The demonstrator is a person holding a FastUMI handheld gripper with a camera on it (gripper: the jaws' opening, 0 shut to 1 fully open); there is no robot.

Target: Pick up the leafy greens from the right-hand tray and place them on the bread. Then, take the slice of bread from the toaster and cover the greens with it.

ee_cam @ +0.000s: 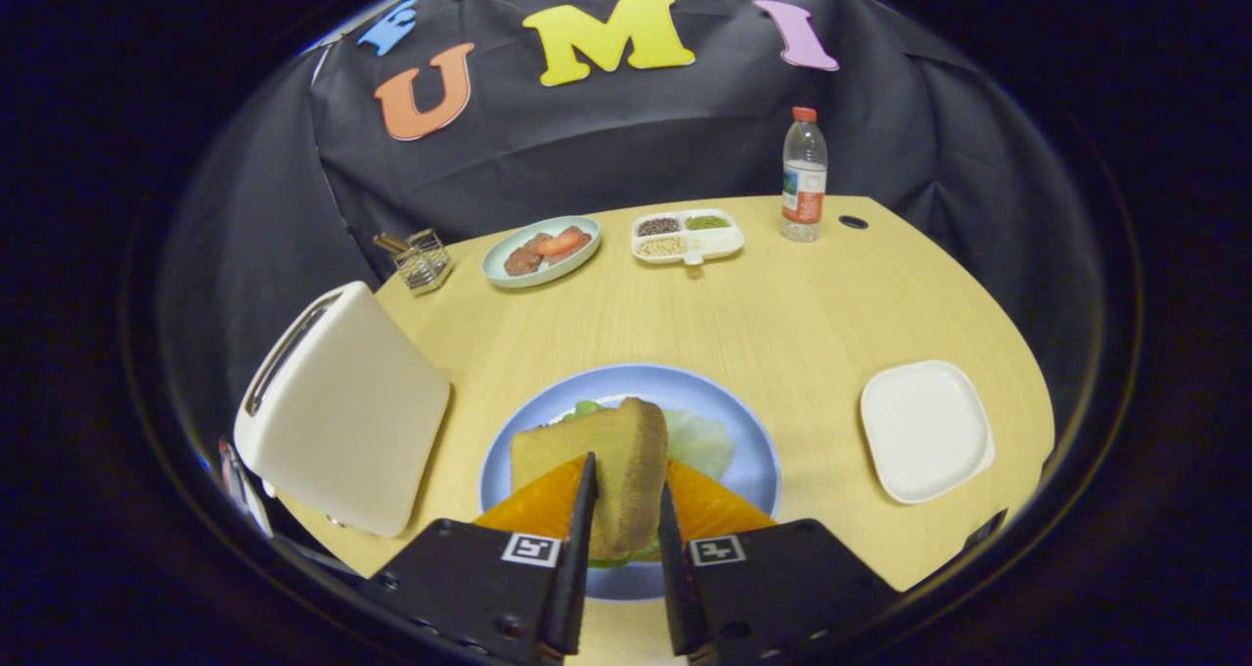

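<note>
The claw, nearly closed, pinches a slice of bread on edge above the lettuce leaves on the blue plate, where the slice ought to be lowered flat and squarely centred before release.

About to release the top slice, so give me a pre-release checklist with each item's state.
1. Jaws of the gripper shut on the bread slice: ok.
2. Slice over the blue plate: ok.
3. Greens already on the plate, under the slice: ok.
4. Slice lying flat on the greens: not ok, it stands on edge.
5. Bottom bread under the greens: cannot tell, hidden.
6. Toaster clear of the plate: ok.
</note>
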